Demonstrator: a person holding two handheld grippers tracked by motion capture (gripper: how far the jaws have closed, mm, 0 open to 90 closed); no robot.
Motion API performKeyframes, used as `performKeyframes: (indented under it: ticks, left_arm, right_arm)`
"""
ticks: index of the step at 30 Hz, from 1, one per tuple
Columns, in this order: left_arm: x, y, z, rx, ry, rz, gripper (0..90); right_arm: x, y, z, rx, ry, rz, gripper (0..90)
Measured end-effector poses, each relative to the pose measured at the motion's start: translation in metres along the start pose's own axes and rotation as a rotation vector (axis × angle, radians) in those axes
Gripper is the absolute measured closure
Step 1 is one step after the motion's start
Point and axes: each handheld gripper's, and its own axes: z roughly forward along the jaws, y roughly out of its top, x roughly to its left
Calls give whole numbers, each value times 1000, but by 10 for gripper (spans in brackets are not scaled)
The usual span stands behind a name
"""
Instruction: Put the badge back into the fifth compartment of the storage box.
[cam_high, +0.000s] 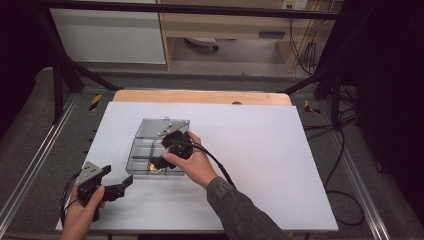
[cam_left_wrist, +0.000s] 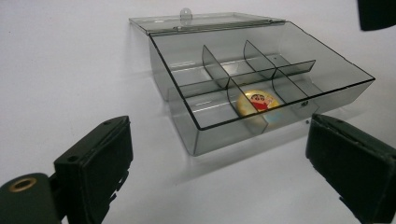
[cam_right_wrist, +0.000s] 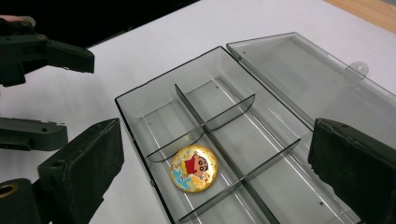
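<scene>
A clear grey compartment box (cam_high: 150, 145) lies on the white table with its lid (cam_high: 162, 126) folded open behind it. A round gold cartoon badge (cam_right_wrist: 194, 168) (cam_left_wrist: 258, 101) lies flat in a middle compartment of the box (cam_right_wrist: 224, 116). My right gripper (cam_high: 159, 161) hangs over the box, and its jaws (cam_right_wrist: 217, 144) are open, wide apart above the badge and holding nothing. My left gripper (cam_high: 117, 176) is at the front left of the box, apart from it. It stands open (cam_left_wrist: 219, 163) and empty, aimed at the box (cam_left_wrist: 299, 65).
White sheet (cam_high: 260, 150) covers the table, with a wooden strip (cam_high: 200, 96) at the far edge. Metal frame rails run along both sides. Cables (cam_high: 345, 145) lie on the floor at the right. In the right gripper view my left gripper (cam_right_wrist: 60, 93) shows at the upper left.
</scene>
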Motion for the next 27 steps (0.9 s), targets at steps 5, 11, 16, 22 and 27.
performKeyframes:
  ticks: [5,11,16,22,27]
  left_arm:
    - [0,0,0,1,0,0,72]
    - [0,0,0,0,1,0,67]
    - [0,0,0,-3,1,2,67]
    - [0,0,0,-5,1,6,67]
    - [0,0,-1,-8,3,8,66]
  right_arm:
    - [-4,-3,-8,-20,-9,5,51]
    - [-9,-10,-24,-57,-31,-1,62]
    - [-19,-19,-41,-90,-69,12,61]
    - [-26,-28,-53,-101,-131,0,56]
    - [-36,-38,-69,-140,-162,13,62]
